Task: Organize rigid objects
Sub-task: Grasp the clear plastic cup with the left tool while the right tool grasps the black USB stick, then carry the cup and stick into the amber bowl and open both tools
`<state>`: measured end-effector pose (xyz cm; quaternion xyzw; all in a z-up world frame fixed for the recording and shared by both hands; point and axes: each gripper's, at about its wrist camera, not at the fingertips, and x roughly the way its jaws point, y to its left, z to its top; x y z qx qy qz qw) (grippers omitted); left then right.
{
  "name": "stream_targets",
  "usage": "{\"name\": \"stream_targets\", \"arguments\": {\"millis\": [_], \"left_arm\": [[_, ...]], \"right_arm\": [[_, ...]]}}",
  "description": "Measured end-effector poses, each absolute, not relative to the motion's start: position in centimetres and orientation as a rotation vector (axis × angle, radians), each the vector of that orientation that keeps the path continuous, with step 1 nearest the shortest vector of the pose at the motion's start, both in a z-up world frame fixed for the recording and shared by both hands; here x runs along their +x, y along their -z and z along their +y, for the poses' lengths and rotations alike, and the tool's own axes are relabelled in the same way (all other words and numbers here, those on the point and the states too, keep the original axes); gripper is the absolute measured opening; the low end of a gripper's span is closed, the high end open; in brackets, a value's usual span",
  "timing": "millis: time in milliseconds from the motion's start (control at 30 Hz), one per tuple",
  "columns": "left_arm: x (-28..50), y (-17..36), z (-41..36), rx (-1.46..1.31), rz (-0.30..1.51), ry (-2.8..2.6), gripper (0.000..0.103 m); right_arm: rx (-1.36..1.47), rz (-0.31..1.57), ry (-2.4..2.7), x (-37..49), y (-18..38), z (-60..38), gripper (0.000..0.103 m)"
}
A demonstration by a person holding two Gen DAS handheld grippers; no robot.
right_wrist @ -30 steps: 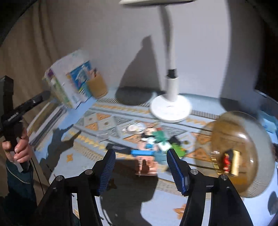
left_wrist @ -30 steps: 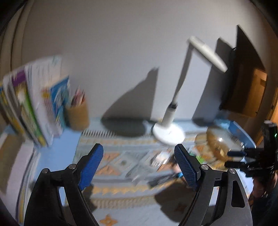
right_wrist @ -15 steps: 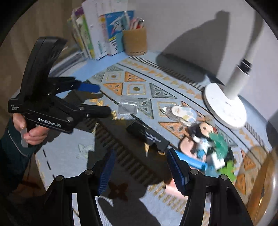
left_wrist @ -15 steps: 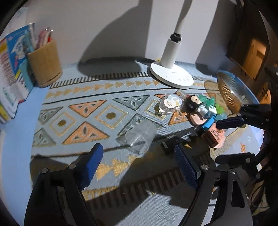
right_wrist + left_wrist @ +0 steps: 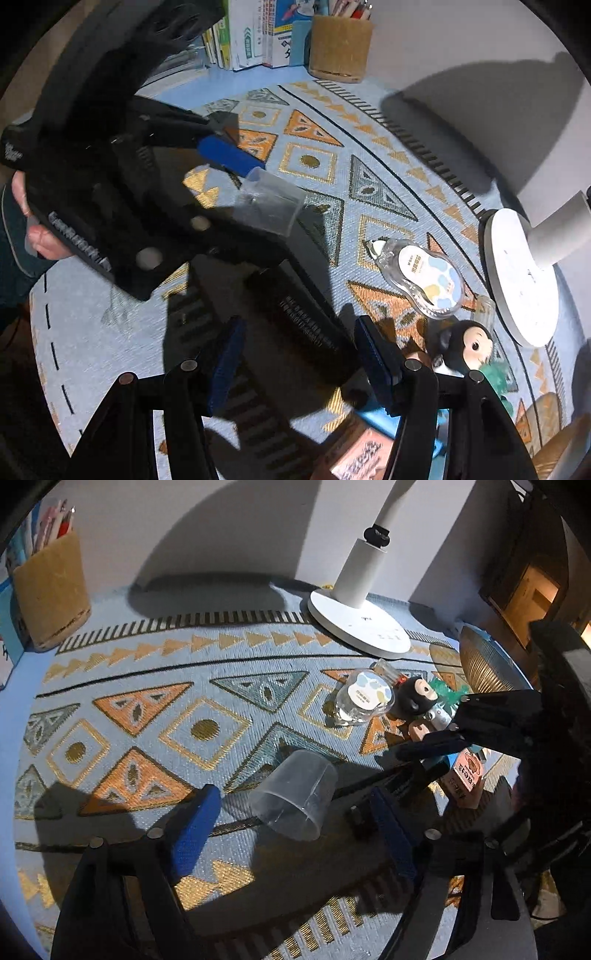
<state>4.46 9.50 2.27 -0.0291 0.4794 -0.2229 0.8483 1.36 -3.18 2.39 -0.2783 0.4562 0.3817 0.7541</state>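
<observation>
- Between the jaws of the left gripper (image 5: 291, 834), toward the middle of the bench (image 5: 110, 657), lies a clear plastic cup (image 5: 293, 794) on its side on the patterned mat (image 5: 221, 686).
- Cup's long axis runs roughly along the gripper's line of sight, rim toward the camera and base away; the blue pads flank it on either side without touching it.
- Left jaws stand spread; they have just been closing slightly, with the cup between them but not yet pinched.
- Right gripper (image 5: 299, 358) hangs over a long black box (image 5: 299, 317), whose long axis crosses the gap obliquely; its jaws are spread, and contact with the box cannot be confirmed.
- Judgement: the left hand is the nearer to the cup, the right to the box.
- Remaining items, a tape dispenser (image 5: 424, 280) and a small figurine (image 5: 465, 347), cluster near the lamp base (image 5: 517, 280).
</observation>
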Motion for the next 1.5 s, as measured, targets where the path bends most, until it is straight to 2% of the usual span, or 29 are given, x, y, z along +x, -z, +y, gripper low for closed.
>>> {"name": "stream_targets", "arguments": {"millis": [100, 233, 267, 333, 433, 700, 1067, 1167, 1367, 1500], "left_arm": [[4.5, -2.3, 9.6, -0.065, 1.009, 0.465, 0.073], [4.7, -2.2, 9.7, -0.062, 0.997, 0.449, 0.043], [4.7, -2.2, 9.7, -0.062, 0.993, 0.443, 0.041], [4.5, -2.3, 9.5, -0.050, 0.983, 0.424, 0.041], [3.9, -2.9, 9.5, -0.035, 0.960, 0.388, 0.041], [0.7, -4.9, 9.6, -0.055, 0.911, 0.369, 0.041], [-1.6, -6.1, 6.0, -0.032, 0.899, 0.418, 0.041], [-1.8, -6.6, 4.7, -0.018, 0.893, 0.429, 0.041], [-2.8, -8.3, 1.9, 0.035, 0.869, 0.448, 0.041], [-3.1, -10.7, -0.4, 0.055, 0.830, 0.480, 0.041]], "right_arm": [[-0.581, 1.002, -0.853, 1.9, -2.1, -3.1, 0.050], [-0.568, 0.994, -0.868, 1.6, -2.2, -3.1, 0.038], [-0.560, 0.998, -0.865, 1.5, -2.2, -3.0, 0.035], [-0.549, 1.000, -0.855, 1.1, -2.3, -2.9, 0.029], [-0.525, 1.013, -0.803, 0.2, -2.2, -2.5, 0.024], [-0.269, 1.118, -0.700, -4.3, -2.2, -6.1, 0.024], [-0.276, 1.095, -0.442, -10.4, -2.1, -13.8, 0.026], [-0.260, 1.073, -0.430, -10.9, -2.1, -14.2, 0.027], [-0.288, 0.986, -0.382, -12.2, -2.0, -13.6, 0.025], [-0.115, 1.003, -0.465, -12.3, -2.6, -15.7, 0.024]]}}
